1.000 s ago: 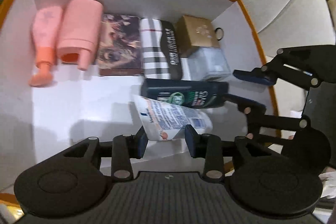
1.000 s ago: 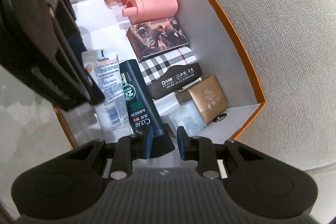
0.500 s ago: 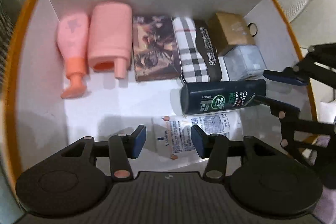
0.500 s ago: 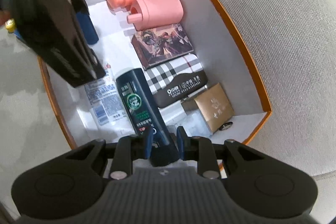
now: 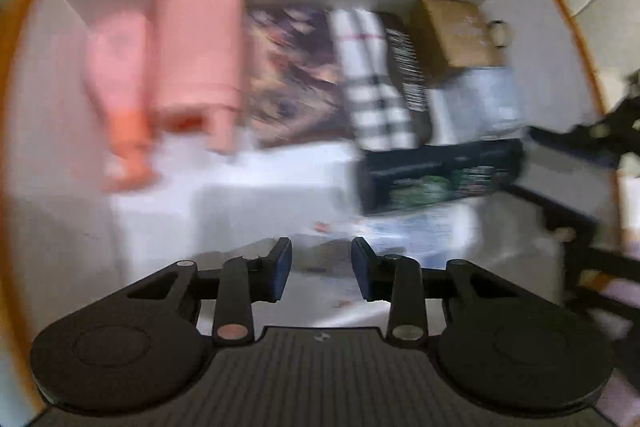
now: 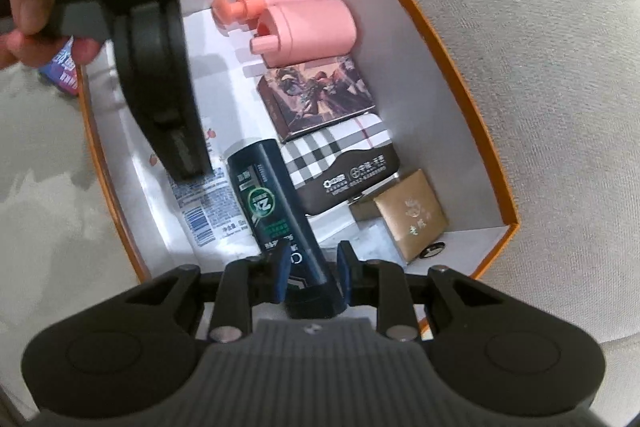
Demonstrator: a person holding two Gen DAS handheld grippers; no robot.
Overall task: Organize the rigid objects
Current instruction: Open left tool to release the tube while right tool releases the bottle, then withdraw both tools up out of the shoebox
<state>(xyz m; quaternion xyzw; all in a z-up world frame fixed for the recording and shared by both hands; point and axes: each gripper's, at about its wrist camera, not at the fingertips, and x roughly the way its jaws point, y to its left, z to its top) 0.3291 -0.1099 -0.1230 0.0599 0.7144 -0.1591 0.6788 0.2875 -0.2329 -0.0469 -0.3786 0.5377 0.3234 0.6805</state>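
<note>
An orange-rimmed white box [image 6: 472, 115] holds the objects. My right gripper [image 6: 312, 269] is shut on the cap end of a dark shampoo bottle [image 6: 272, 211], which lies beside a white lotion tube [image 6: 204, 211]. My left gripper [image 5: 322, 269] is open and empty above the box floor; the tube [image 5: 416, 231] lies just ahead of it. The bottle [image 5: 440, 175] shows blurred in the left wrist view. The left gripper's body [image 6: 160, 99] hangs over the box in the right wrist view.
Along the far wall lie two pink bottles [image 6: 308, 27], a picture box [image 6: 316, 95], a plaid case [image 6: 344, 163], a gold box [image 6: 412, 215] and a clear box [image 5: 476, 103]. A beige sofa cushion [image 6: 540, 27] surrounds the box. A blue packet [image 6: 64, 71] lies outside.
My left gripper let go of the lotion tube, which now lies flat in the box, and has drawn back. My right gripper still holds the shampoo bottle, lowered beside the tube.
</note>
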